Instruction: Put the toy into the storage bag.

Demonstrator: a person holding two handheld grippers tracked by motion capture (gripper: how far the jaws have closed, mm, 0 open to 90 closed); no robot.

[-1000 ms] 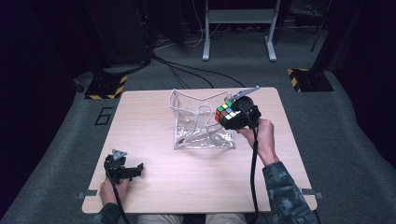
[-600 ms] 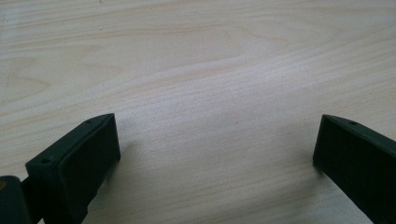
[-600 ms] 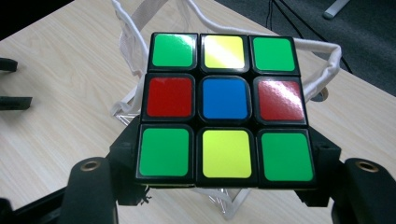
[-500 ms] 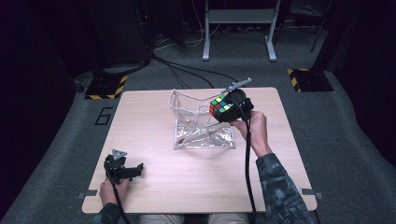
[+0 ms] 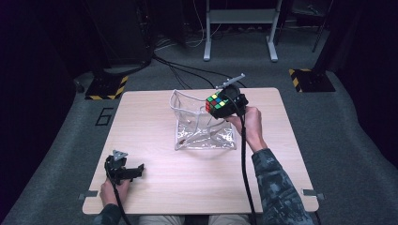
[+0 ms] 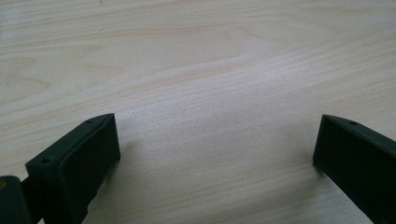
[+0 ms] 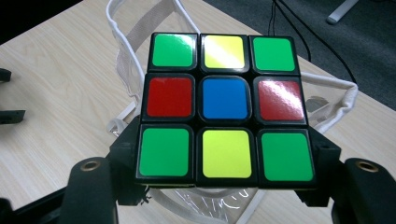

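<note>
In the high view, the right gripper is hovering above the far half of the wooden table, at about one o'clock from the table's middle. Its jaws are clamping a colour cube, which is hanging clear of the tabletop over the right rim of a clear plastic bag. The bag is lying open near the centre, its white handles pointing toward twelve o'clock. The left gripper is resting near the table's near edge, at about seven o'clock from the bag and well apart from it.

In the left gripper view, the two black jaws are standing wide apart with nothing between them, just bare wood grain lying beyond.

In the right gripper view, the cube is sitting squarely between the jaws, which are pressing on its two lower flanks. The face toward the camera is showing green corners, a blue centre, red at three and nine o'clock, yellow at twelve and six. The bag's white-edged rim is curving behind and below the cube.
</note>
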